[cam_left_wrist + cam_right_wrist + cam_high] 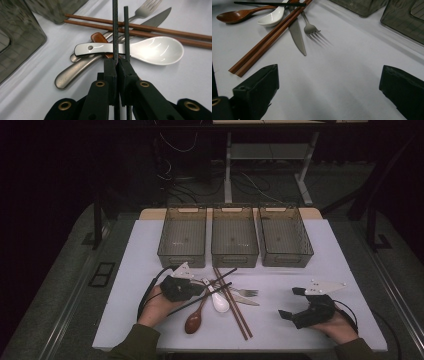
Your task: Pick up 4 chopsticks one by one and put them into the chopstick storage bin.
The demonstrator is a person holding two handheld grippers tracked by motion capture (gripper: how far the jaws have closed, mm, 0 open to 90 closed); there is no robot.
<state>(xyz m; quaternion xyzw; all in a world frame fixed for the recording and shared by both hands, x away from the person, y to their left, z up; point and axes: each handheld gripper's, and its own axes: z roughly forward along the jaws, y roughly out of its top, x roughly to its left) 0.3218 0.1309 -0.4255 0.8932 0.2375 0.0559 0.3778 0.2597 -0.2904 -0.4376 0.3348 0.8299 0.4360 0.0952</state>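
Dim room, lit table, soft shadows

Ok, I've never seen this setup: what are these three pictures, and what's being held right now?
A person sits at a white table with a hand-held clamping tool in each hand. The high view looks down from above; the other two cameras ride on the tools. The left tool is shut on a pair of black chopsticks, over a heap of cutlery: a white spoon, a wooden spoon, brown chopsticks, a fork and a knife. Three dark bins stand behind. The right tool rests open on the table, holding nothing.
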